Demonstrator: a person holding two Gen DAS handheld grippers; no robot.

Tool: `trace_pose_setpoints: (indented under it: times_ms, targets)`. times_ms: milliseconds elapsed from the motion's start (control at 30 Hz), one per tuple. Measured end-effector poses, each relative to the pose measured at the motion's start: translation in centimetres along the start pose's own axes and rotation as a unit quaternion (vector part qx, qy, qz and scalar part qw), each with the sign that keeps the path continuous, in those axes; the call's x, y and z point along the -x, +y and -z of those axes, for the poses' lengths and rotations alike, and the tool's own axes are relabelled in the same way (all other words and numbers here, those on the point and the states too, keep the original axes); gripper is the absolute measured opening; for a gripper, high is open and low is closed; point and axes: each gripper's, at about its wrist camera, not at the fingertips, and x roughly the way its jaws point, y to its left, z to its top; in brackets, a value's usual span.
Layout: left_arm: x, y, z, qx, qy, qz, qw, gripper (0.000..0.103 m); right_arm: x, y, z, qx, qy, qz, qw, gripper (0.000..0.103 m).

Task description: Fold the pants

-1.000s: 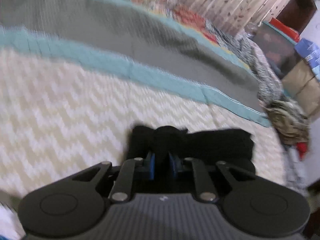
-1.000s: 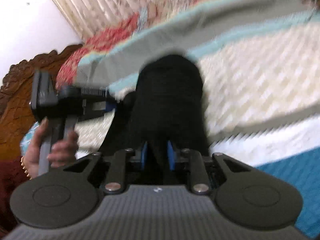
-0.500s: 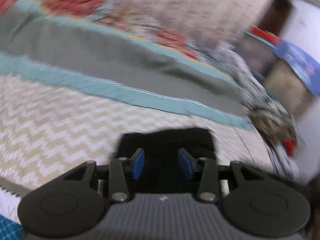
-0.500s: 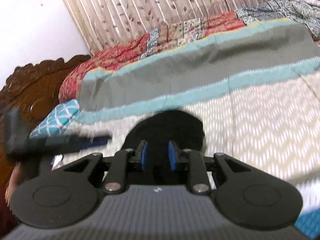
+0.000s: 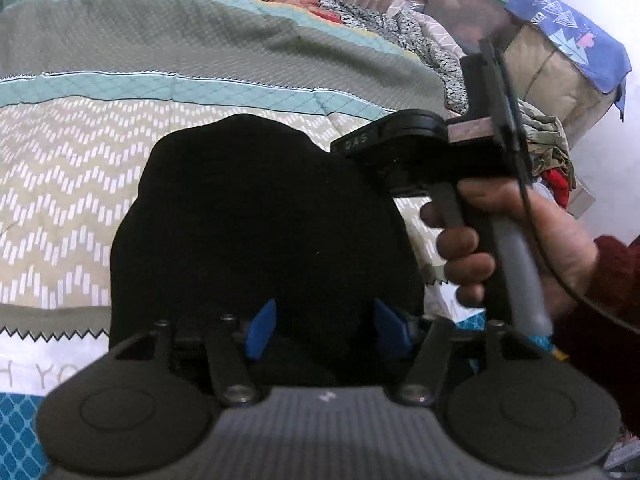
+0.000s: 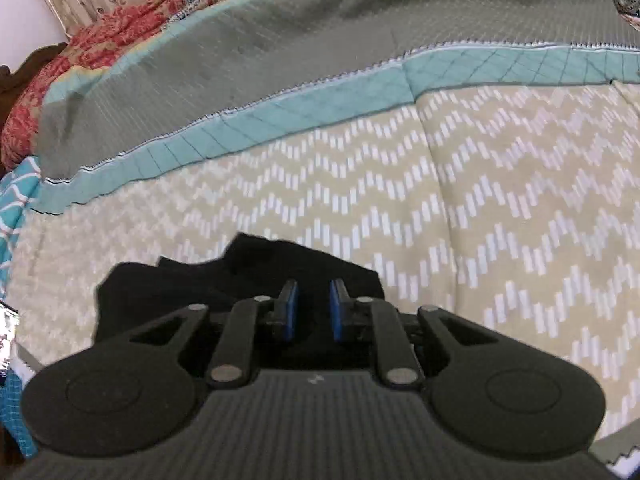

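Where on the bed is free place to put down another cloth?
The beige zigzag band right of the black pants is bare, as is the grey band beyond the teal stripe. The bed's far edge is crowded with heaped clothes.

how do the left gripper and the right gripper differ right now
The left gripper has its blue pads spread wide, having just been opening; the right gripper keeps only a narrow gap and has just been closing. From the left gripper's camera the black pants fill most of the view, but from the right gripper's they are a small heap low in the frame, with far more bedspread showing. Both hang over the pants, gripping no visible cloth.
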Motion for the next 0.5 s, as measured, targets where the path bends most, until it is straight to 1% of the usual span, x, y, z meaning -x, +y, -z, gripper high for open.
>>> trace_pose_setpoints:
  times_ms: [67, 233, 267, 300, 333, 367, 400, 433, 467, 500]
  targets:
    - [0.0, -0.1, 0.0, 0.000, -0.001, -0.002, 1.0000, 0.059, -0.1, -0.1, 0.4, -0.018, -0.002, 0.001, 1.000, 0.019]
    - [0.2, -0.4, 0.2, -0.009, -0.001, -0.007, 0.9999, 0.061, 0.4, 0.3, 0.5, 0.003, -0.008, 0.004, 1.000, 0.019]
    - [0.5, -0.3, 0.1, -0.005, 0.001, -0.005, 1.0000, 0.062, 1.1, 0.4, 0.6, 0.009, -0.020, 0.004, 1.000, 0.021]
    - [0.9, -0.1, 0.2, 0.001, 0.002, -0.002, 1.0000, 0.061, 1.4, 0.4, -0.5, 0.017, -0.035, 0.004, 0.999, 0.023]
    - [1.5, 0.1, 0.0, 0.007, 0.001, 0.002, 1.0000, 0.061, 2.4, 0.4, -0.4, 0.022, -0.056, 0.005, 0.998, 0.023]
    - [2.4, 0.4, -0.2, 0.013, -0.007, 0.004, 0.9999, 0.061, 4.1, 0.2, -0.1, 0.023, -0.081, -0.002, 0.996, 0.028]
    - [3.3, 0.8, -0.3, 0.017, -0.019, 0.004, 0.9997, 0.063, 5.5, -0.2, 0.0, 0.021, -0.100, -0.015, 0.995, 0.036]
    - [4.4, 1.3, -0.4, 0.021, -0.035, 0.003, 0.9992, 0.067, 7.0, -0.8, 0.4, 0.018, -0.118, -0.031, 0.992, 0.040]
    - [5.5, 2.1, -0.5, 0.029, -0.050, -0.003, 0.9983, 0.070, 8.4, -1.5, 0.8, 0.016, -0.131, -0.045, 0.990, 0.047]
    - [6.2, 2.9, -0.6, 0.038, -0.060, -0.012, 0.9974, 0.083, 9.7, -2.3, 1.4, 0.011, -0.140, -0.060, 0.988, 0.052]
